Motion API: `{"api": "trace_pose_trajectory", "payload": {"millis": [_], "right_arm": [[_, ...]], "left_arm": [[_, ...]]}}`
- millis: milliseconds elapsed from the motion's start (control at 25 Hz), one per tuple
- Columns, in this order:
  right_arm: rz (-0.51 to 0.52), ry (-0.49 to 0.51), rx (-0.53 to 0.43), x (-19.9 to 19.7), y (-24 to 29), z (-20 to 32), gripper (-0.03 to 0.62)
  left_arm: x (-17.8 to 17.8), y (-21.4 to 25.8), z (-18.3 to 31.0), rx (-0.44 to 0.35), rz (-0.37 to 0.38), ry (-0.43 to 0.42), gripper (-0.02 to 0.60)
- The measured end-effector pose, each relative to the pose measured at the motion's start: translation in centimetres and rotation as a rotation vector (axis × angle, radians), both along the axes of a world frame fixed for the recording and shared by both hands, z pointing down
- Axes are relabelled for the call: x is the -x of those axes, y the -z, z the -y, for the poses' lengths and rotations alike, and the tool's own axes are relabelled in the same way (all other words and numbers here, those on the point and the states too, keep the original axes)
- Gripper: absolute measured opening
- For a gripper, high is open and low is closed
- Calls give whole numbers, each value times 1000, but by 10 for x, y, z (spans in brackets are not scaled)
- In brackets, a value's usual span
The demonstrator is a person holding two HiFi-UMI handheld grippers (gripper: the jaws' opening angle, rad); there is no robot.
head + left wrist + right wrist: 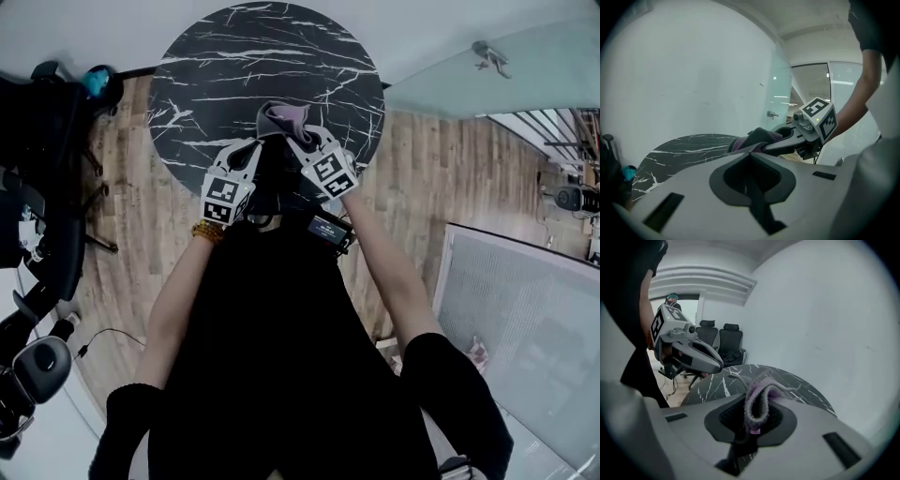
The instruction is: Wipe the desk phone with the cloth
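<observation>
The cloth, grey with some purple, is held up above the near part of the round black counter, which has white veins like marble. The floor is of wood boards, the wall is white, and a glass partition stands at the right.

The right gripper view shows a fold of the cloth standing up between the jaws of the right gripper, which pinch it; the head view does not show this. The left gripper has its jaws pressed together on another edge of the cloth.

Black office chairs stand further back. The person's dark clothing hides the counter's near edge.
</observation>
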State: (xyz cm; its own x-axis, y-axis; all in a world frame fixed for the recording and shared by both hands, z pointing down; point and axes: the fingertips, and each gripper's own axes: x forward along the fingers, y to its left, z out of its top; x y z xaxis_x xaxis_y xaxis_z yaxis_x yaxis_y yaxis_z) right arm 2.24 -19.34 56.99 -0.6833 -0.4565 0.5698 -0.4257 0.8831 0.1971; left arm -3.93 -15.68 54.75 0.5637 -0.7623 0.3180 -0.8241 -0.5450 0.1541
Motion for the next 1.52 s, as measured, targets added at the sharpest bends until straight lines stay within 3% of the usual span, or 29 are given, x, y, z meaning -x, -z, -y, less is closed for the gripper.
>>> {"api": "trace_pose_trajectory", "payload": {"millis": [200, 520, 800, 1320, 1520], "right_arm": [[-120, 57, -50, 10, -17, 15, 55], [-178, 105, 40, 15, -46, 9, 55], [-240, 146, 47, 14, -62, 2, 55], [-217, 78, 252, 19, -80, -1, 55], [-257, 117, 299, 22, -85, -10, 55]], "left_arm": [[-3, -13, 0, 64, -29, -9, 12], [-18, -20, -13, 97, -35, -58, 12], [-11, -24, -17, 123, -52, -34, 12], [-2, -29, -25, 129, -35, -37, 12], [-3, -33, -28, 138, -36, -46, 12]]}}
